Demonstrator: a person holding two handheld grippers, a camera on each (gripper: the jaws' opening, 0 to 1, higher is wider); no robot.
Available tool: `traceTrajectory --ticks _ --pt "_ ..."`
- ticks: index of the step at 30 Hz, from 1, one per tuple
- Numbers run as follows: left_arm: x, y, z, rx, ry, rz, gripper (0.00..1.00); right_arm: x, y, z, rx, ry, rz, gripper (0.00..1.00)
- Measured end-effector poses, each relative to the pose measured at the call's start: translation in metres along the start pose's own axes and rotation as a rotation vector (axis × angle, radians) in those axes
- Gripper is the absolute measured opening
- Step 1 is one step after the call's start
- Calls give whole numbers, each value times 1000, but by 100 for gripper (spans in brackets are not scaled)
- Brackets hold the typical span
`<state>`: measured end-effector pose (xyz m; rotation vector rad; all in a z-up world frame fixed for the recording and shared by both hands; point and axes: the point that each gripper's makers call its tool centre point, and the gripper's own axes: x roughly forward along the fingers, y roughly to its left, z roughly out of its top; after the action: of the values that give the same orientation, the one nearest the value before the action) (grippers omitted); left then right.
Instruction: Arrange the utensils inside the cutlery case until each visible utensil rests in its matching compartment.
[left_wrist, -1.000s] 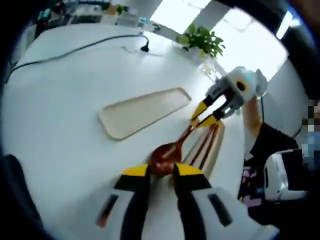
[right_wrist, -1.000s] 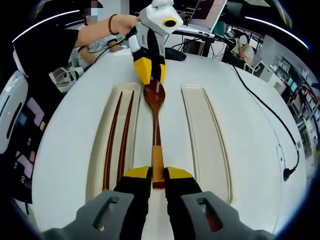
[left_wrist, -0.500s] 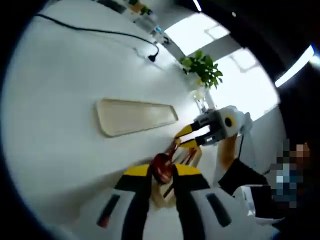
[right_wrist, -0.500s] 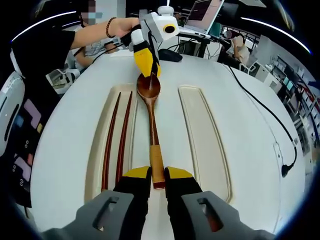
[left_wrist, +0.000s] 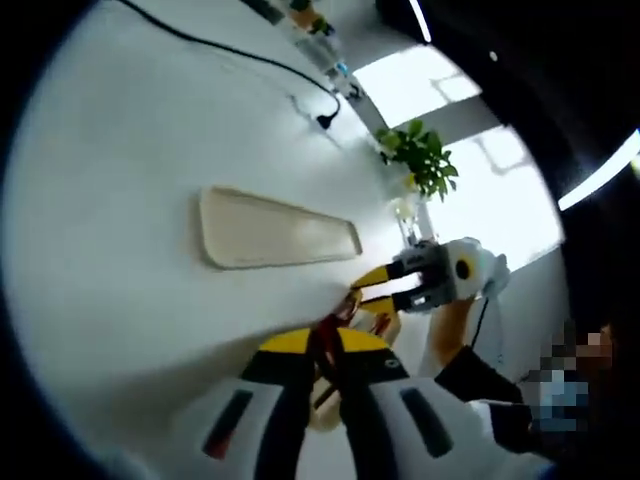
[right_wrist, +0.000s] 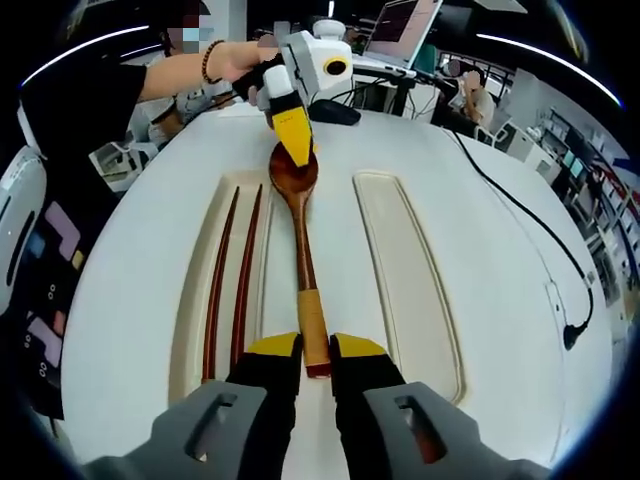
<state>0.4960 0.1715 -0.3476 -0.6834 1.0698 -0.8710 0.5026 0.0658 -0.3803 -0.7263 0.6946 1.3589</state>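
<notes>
Both claws clamp one spoon (right_wrist: 300, 250): your right claw (right_wrist: 305, 350) on its handle end, your left claw (right_wrist: 296, 150) on the bowl, between the chopstick tray (right_wrist: 190, 330) on the left and the empty tray (right_wrist: 410, 280). Uneven lifting could twist it loose onto the surface (right_wrist: 500, 220).

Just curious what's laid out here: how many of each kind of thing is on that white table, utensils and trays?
Dark red-brown wooden chopsticks: 2
Brown wooden spoon with a tan handle: 1
Long cream trays: 2, one under the chopsticks, one bare
Total: 5
</notes>
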Motion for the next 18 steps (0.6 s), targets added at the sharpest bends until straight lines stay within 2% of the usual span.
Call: traceTrajectory --ticks 3,6,12,13,14,18 --pt "-2 -2 7 -27 -34 -14 6 0 0 0 4 -11 3 11" --pt "-2 0 8 -14 -40 -1 5 1 1 1 0 -23 8 11" --pt "-5 3 8 -66 -56 -25 5 0 -1 3 26 -83 15 11" --pt "-5 3 8 -72 -57 -31 5 0 -1 4 25 -87 10 11" --pt "-5 3 8 -72 -63 -32 5 -4 -5 7 19 -95 -24 11" --pt "-6 -3 10 -91 -80 -62 5 -16 -5 14 -9 -107 -58 11"
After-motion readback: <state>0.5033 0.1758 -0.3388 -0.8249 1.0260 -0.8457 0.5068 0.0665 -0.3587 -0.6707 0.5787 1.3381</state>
